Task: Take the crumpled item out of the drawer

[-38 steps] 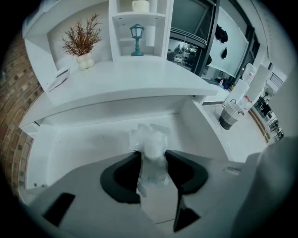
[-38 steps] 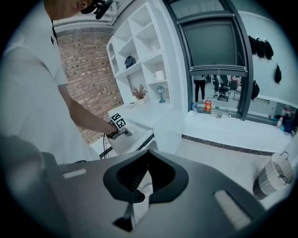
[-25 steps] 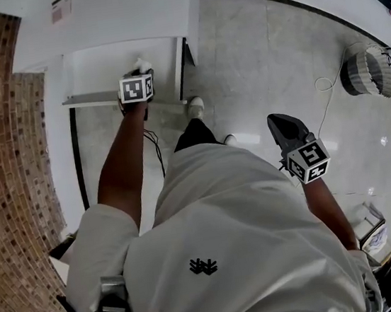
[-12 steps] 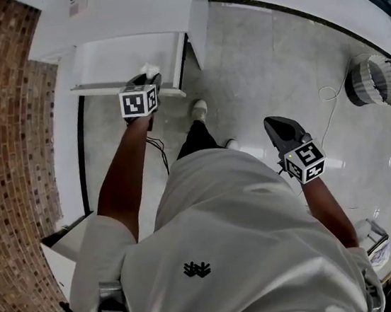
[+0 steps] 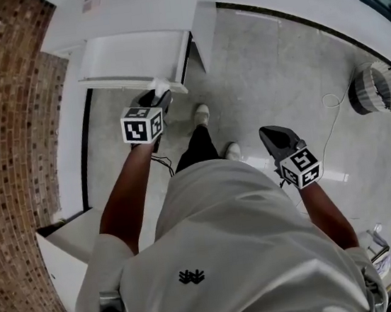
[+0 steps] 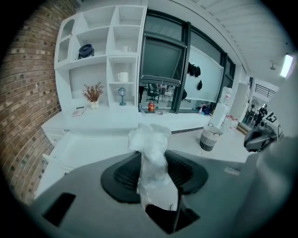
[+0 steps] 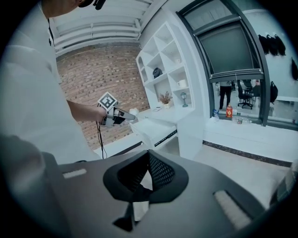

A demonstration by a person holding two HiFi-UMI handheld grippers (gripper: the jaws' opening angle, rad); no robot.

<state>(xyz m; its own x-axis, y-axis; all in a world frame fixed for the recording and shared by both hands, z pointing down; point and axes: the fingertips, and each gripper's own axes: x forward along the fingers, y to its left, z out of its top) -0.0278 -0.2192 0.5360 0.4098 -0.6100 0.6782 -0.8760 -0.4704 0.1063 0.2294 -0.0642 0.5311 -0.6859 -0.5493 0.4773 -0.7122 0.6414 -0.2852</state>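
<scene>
My left jaws [image 5: 158,96] are clamped on the crumpled item [image 6: 150,149], a pale, thin, wrinkled wad. It stands up between the two dark pads, and its upper part bulges out past their tips. In the head view the wad sits right at the front edge of the open drawer [image 5: 132,56]. In the right gripper view it is lifted above that edge rather than lying inside. The drawer is white and pulled out from a white bench [image 5: 135,10].

My right jaws [image 7: 148,157] are narrow, the tips meeting, with nothing between them. They hang well apart from the drawer, on its right and nearer to me, over the grey floor [image 5: 277,69].

A brick wall [image 5: 15,140] runs along the drawer's left side. Behind the drawer, white shelves [image 6: 100,51] rise from the bench. They carry a mug [image 6: 122,76], a small dried plant [image 6: 93,93] and a little lamp [image 6: 122,93]. Far to the drawer's right a woven basket [image 5: 372,88] stands on the floor. My shoes [image 5: 199,110] are on the floor just in front of the drawer's right corner.
</scene>
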